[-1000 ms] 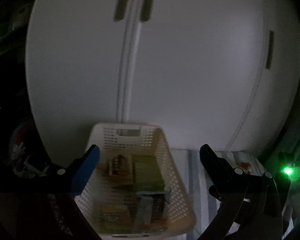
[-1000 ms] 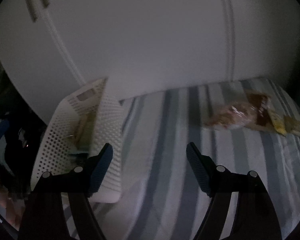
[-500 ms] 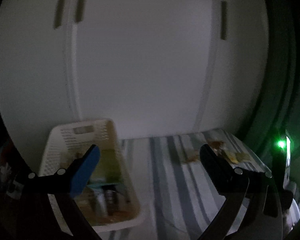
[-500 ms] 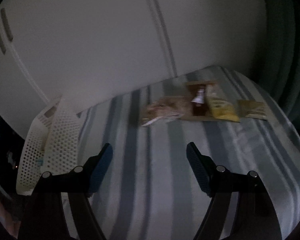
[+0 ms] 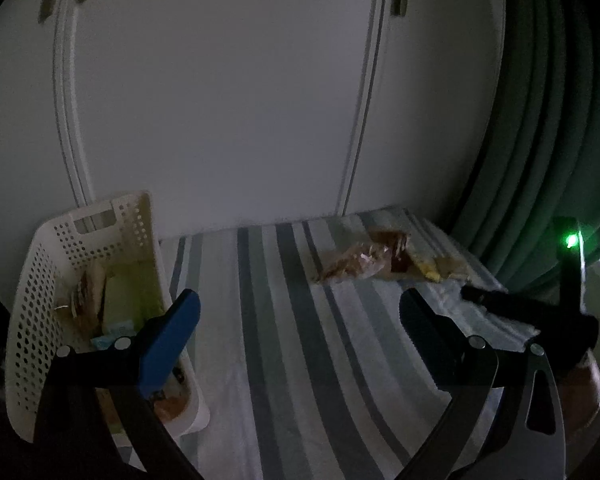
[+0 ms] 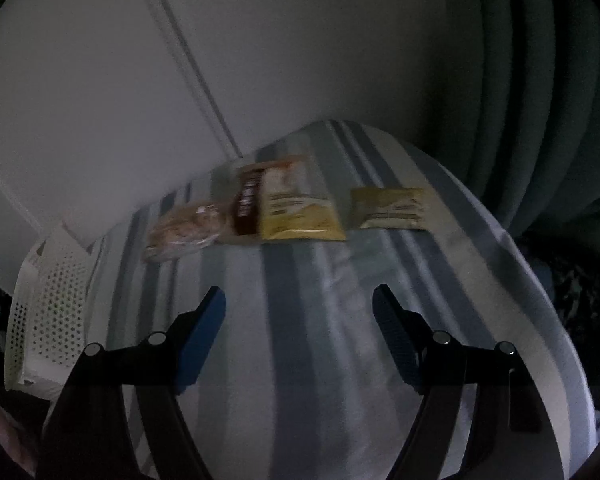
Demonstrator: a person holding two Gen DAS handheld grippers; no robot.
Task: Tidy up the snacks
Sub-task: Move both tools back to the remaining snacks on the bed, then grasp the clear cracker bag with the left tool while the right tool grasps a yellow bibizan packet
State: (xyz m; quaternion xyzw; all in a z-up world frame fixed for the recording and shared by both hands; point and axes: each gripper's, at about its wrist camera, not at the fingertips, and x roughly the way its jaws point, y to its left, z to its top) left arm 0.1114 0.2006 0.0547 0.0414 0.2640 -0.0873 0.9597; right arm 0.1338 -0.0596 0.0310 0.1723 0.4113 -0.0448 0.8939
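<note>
**Both grippers hover wide open, snacks waiting across the stripes**

Dim light here, so detail is scarce. The left gripper (image 5: 300,320) hangs above the blue-and-white striped cloth (image 5: 284,360), fingers spread wide and holding nothing. Beside its blue left finger sits the white perforated plastic basket (image 5: 32,320), with several packets inside (a pale green one shows; the rest are too dark to name). The right gripper (image 6: 300,320) is likewise spread apart and empty over the cloth. Ahead of it, near the white cabinet doors (image 6: 100,80), lies a row of loose snacks: a clear wrapped pastry (image 6: 184,228), touching a dark brown packet (image 6: 246,204), which overlaps a yellow pouch (image 6: 300,212). A paler yellow-green sachet (image 6: 390,208) lies just apart on the right. Green curtain folds (image 6: 520,80) close the right side.
</note>
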